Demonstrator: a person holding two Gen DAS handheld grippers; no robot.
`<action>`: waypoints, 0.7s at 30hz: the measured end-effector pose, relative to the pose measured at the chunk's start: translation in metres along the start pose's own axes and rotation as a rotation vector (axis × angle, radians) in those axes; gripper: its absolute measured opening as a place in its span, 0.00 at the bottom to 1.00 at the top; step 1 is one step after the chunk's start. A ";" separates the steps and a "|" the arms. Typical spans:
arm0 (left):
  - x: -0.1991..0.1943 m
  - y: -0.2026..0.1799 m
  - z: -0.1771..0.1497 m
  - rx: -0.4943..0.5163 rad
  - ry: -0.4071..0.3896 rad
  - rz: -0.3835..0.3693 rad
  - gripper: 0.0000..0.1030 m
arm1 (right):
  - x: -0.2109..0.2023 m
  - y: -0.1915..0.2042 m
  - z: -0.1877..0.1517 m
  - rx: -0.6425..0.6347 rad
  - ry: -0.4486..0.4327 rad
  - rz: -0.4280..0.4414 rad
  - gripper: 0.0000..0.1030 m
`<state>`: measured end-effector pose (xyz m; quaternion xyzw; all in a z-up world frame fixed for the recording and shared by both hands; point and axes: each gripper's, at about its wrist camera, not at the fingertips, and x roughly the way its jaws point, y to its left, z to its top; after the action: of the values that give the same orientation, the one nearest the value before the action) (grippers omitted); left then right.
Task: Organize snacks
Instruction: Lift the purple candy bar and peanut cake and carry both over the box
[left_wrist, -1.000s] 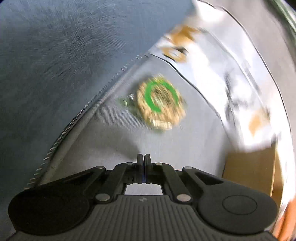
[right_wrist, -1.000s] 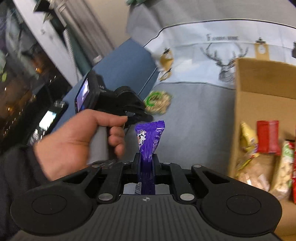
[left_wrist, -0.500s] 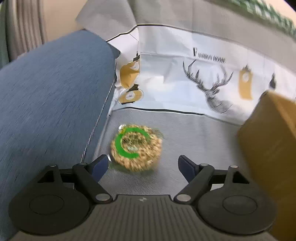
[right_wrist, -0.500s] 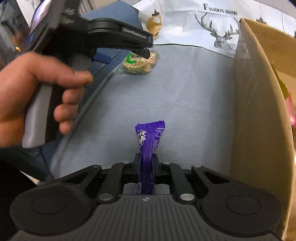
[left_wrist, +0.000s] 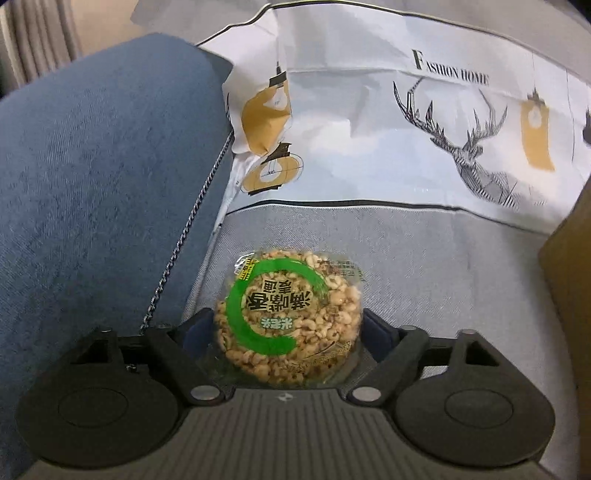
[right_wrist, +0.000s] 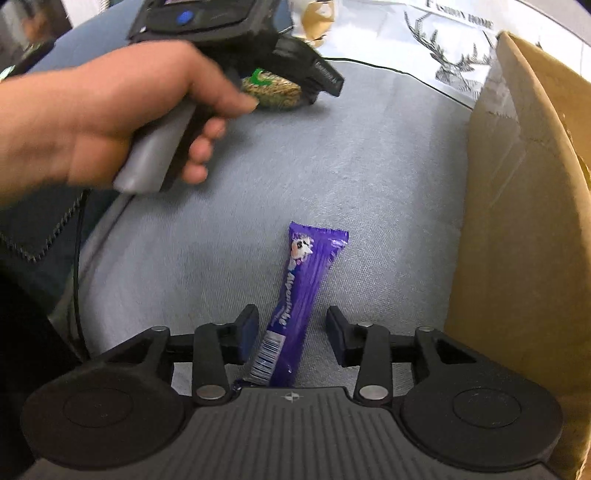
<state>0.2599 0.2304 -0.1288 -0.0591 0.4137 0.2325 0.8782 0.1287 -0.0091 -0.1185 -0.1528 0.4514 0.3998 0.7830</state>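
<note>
A round puffed-grain cake in clear wrap with a green ring (left_wrist: 290, 319) lies on the grey sofa seat (left_wrist: 424, 266). My left gripper (left_wrist: 288, 328) is open, its jaws on either side of the cake, not closed on it. The cake also shows in the right wrist view (right_wrist: 273, 90) under the left gripper. A purple candy stick (right_wrist: 295, 306) lies on the seat between the open jaws of my right gripper (right_wrist: 291, 332), which no longer pinch it.
A cardboard box (right_wrist: 524, 206) stands at the right, close to the candy stick; its edge shows in the left wrist view (left_wrist: 569, 266). The blue sofa armrest (left_wrist: 96, 177) rises on the left. A deer-print cushion (left_wrist: 424, 122) lies behind.
My right gripper opened and the purple candy stick dropped onto the seat. My left gripper opened, swung toward the grain cake and moved in until its jaws flank it.
</note>
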 end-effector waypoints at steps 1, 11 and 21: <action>-0.003 0.003 0.000 -0.015 0.006 -0.005 0.82 | -0.001 0.002 -0.001 -0.012 -0.002 -0.004 0.41; -0.053 0.010 -0.008 -0.098 0.068 -0.165 0.82 | -0.002 0.005 -0.001 -0.041 -0.027 -0.015 0.16; -0.112 0.033 -0.055 -0.164 0.166 -0.214 0.82 | -0.015 0.005 0.000 -0.051 -0.069 -0.020 0.15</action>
<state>0.1449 0.2026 -0.0767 -0.1934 0.4556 0.1647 0.8532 0.1207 -0.0134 -0.1058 -0.1633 0.4123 0.4082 0.7979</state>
